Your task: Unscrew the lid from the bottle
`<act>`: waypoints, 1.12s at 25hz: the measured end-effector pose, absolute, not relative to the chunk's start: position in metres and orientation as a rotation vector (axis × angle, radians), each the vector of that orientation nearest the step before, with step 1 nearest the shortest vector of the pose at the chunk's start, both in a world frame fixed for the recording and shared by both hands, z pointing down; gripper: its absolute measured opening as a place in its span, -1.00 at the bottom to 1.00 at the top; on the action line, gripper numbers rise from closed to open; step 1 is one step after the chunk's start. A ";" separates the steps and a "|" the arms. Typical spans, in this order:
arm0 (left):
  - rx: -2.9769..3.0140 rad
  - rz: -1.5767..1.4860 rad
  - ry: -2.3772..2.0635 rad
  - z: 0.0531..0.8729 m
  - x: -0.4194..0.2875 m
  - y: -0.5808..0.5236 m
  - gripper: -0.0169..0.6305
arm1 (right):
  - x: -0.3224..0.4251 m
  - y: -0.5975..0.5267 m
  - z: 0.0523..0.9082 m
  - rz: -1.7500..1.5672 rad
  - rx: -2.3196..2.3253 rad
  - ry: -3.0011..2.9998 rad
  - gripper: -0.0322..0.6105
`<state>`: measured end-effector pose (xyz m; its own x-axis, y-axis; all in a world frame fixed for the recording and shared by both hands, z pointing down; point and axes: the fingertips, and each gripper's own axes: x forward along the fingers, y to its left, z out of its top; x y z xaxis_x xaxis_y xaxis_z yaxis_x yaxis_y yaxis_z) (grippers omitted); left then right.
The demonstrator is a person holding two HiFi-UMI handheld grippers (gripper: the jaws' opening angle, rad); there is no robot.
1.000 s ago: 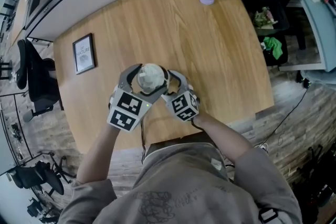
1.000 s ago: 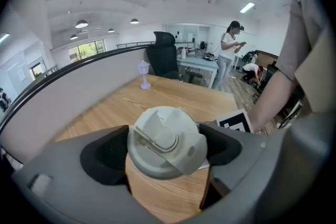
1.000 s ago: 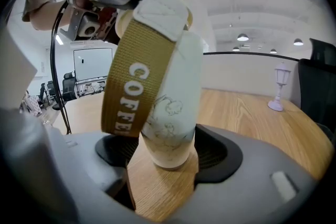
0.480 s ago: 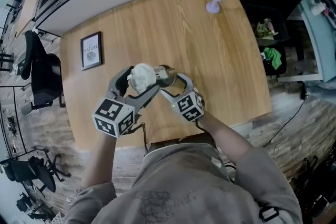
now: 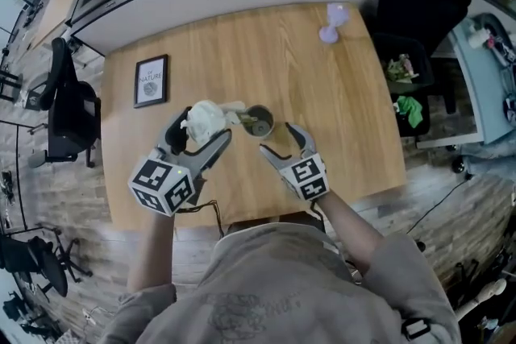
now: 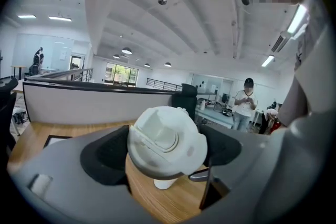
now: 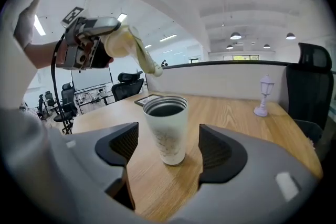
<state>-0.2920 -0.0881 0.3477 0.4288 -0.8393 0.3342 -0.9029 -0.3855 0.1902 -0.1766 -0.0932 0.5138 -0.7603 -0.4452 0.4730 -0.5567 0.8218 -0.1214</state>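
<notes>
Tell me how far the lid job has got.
Done: the lid is off, and the bottle stands open-mouthed on the table. In hand: the left gripper clamps the white lid in the air, to the left of the bottle. The right gripper is open, clear of the bottle. Left: probably only setting the lid down, if that is wanted.

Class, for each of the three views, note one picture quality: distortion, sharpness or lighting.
Head view: fisheye bows the table edges; light is even, shadows soft. Left gripper view: the lid is sharp, a ceiling strip light blows out white. Right gripper view: dark round vignette; the bottle is crisp.
</notes>
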 end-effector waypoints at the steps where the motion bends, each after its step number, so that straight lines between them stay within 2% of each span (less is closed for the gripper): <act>1: 2.351 0.235 -1.511 0.342 -0.295 -0.084 0.35 | -0.174 -0.092 0.504 0.341 0.753 -2.586 0.20; 11: 2.402 0.076 -1.664 0.290 -0.317 -0.047 0.35 | -0.156 -0.078 0.397 0.319 0.825 -2.754 0.16; 16: 2.405 0.038 -1.748 0.273 -0.329 -0.029 0.35 | -0.156 -0.072 0.342 0.279 0.864 -2.842 -0.08; 19: 2.403 0.020 -1.801 0.263 -0.334 -0.019 0.35 | -0.156 -0.071 0.314 0.263 0.877 -2.891 -0.16; 28: 2.404 -0.015 -1.937 0.243 -0.347 0.005 0.35 | -0.149 -0.064 0.264 0.255 0.928 -2.960 -0.56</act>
<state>-0.3473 0.0054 0.2427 0.2132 -0.9767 0.0266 -0.9761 -0.2117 0.0483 -0.1491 -0.0638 0.2636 -0.8218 -0.5647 0.0762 -0.5694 0.8087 -0.1473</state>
